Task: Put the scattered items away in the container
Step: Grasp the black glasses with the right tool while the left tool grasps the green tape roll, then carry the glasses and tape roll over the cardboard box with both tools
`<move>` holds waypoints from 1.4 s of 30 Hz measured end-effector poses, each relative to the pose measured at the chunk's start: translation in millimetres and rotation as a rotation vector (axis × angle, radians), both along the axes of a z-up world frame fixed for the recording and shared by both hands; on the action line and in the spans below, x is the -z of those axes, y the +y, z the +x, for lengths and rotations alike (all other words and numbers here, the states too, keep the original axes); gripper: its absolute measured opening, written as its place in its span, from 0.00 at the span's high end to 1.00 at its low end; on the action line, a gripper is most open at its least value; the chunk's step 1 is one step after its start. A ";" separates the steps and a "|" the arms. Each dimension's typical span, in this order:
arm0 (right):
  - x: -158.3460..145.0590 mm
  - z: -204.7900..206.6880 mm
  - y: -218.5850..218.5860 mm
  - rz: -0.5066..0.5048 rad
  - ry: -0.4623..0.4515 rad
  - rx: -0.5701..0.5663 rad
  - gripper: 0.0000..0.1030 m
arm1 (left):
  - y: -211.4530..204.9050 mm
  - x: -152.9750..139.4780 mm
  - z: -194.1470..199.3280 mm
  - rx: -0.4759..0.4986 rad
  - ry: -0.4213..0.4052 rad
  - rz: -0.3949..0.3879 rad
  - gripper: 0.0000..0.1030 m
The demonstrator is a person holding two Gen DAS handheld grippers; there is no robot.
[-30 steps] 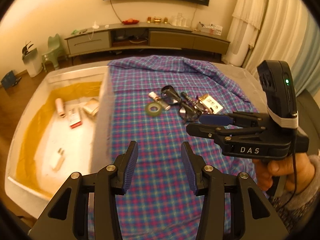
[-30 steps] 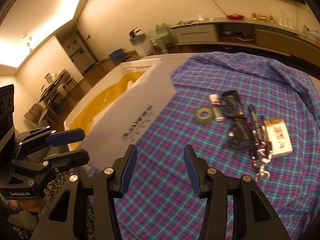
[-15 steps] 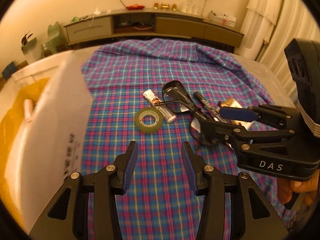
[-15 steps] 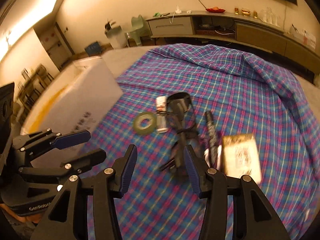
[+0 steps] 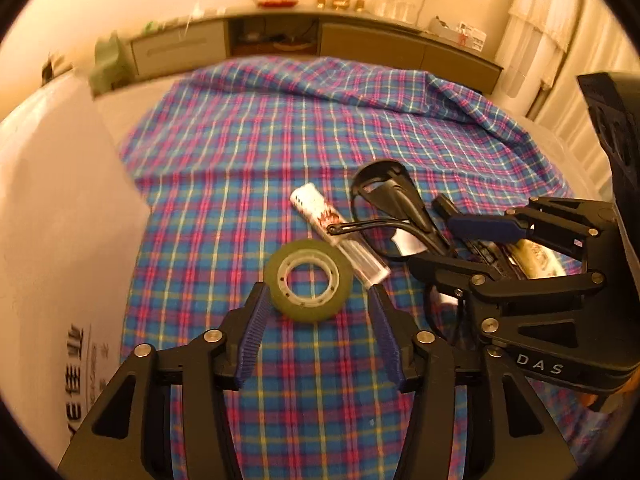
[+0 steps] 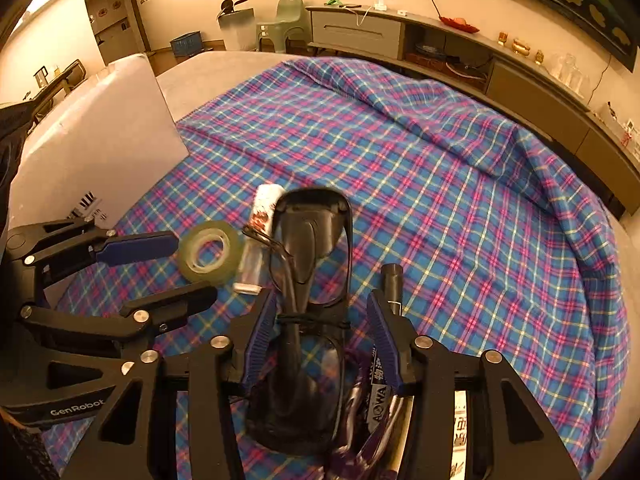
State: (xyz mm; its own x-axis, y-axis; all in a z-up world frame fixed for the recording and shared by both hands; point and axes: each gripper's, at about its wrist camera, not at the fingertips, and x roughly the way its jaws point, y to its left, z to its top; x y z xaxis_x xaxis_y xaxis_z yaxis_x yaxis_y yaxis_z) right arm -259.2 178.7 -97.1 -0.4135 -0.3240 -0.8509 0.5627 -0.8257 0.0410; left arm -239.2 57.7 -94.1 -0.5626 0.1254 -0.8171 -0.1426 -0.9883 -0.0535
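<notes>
Plaid cloth (image 5: 248, 184) covers the table. Left tongs (image 5: 316, 300), just widening, straddle the tape roll (image 5: 310, 280) ungripped. Right tongs (image 6: 322, 312), narrowing, flank the black glasses (image 6: 308, 280) without pinching.

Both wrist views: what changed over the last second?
Both tools came down toward the clutter on the plaid cloth. The left tool now straddles the tape roll, its jaws having just opened wider, not gripping. The right tool sits over the black glasses, its jaws having just narrowed a little, pads not yet pressing. The items lie where they did; the white box is unmoved.
</notes>
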 end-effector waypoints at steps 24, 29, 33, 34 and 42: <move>5.8 -7.3 7.8 -0.067 -0.016 0.024 0.65 | -19.8 6.4 -25.3 -0.087 -0.096 -0.018 0.65; 5.7 -6.1 6.5 -0.071 -0.015 0.038 0.65 | 6.5 5.3 -31.1 0.014 -0.083 -0.172 0.84; 4.5 -2.7 7.4 -0.080 -0.011 0.063 0.66 | 10.7 2.5 -29.9 0.001 -0.073 -0.199 0.86; 3.5 -1.7 8.1 -0.085 -0.011 0.068 0.66 | 7.8 -0.4 -27.1 -0.008 -0.067 -0.186 0.87; -16.4 6.6 13.2 -0.158 -0.008 0.090 0.67 | -14.2 -38.9 7.6 -0.053 -0.011 -0.108 0.87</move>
